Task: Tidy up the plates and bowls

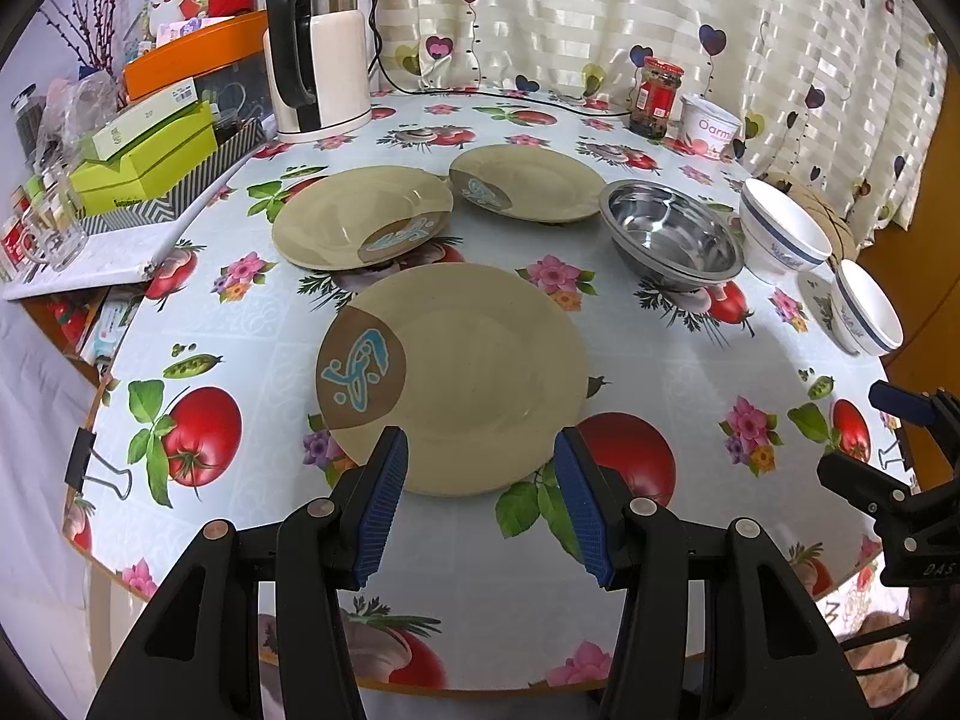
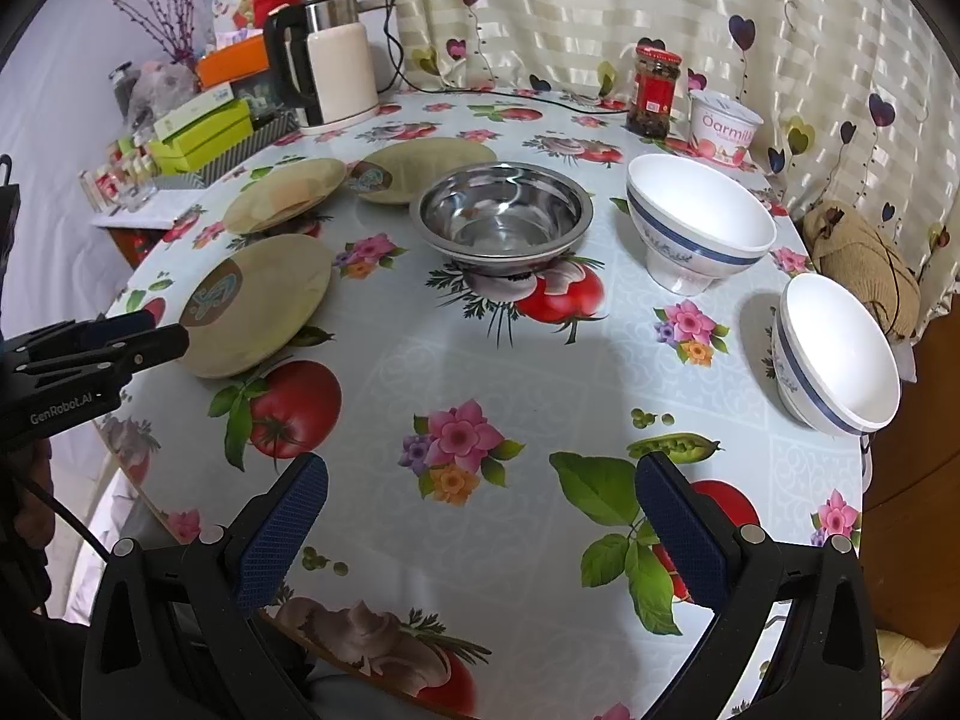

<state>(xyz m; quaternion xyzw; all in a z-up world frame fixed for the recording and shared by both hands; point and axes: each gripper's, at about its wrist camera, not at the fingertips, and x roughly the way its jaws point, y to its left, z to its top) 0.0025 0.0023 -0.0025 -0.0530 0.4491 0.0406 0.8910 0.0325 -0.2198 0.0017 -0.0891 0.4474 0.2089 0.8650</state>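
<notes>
Three beige plates lie on the round table: a near one (image 1: 468, 378) (image 2: 258, 306), a far left one (image 1: 360, 216) (image 2: 285, 195) and a far one (image 1: 528, 183) (image 2: 426, 171). A steel bowl (image 1: 672, 234) (image 2: 501, 213) sits mid-table. Two white bowls with a blue band stand at the right: a far one (image 1: 783, 231) (image 2: 699, 222) and a near one (image 1: 867, 306) (image 2: 834, 354). My left gripper (image 1: 480, 456) is open, just above the near plate's front rim. My right gripper (image 2: 480, 483) is open and empty over bare tablecloth.
A kettle (image 1: 318, 54) (image 2: 330, 60), a red-lidded jar (image 1: 657, 96) (image 2: 654, 90) and a yogurt tub (image 1: 711, 126) (image 2: 723, 126) stand at the back. Boxes and glasses (image 1: 138, 156) fill a shelf at the left. A curtain hangs behind the table.
</notes>
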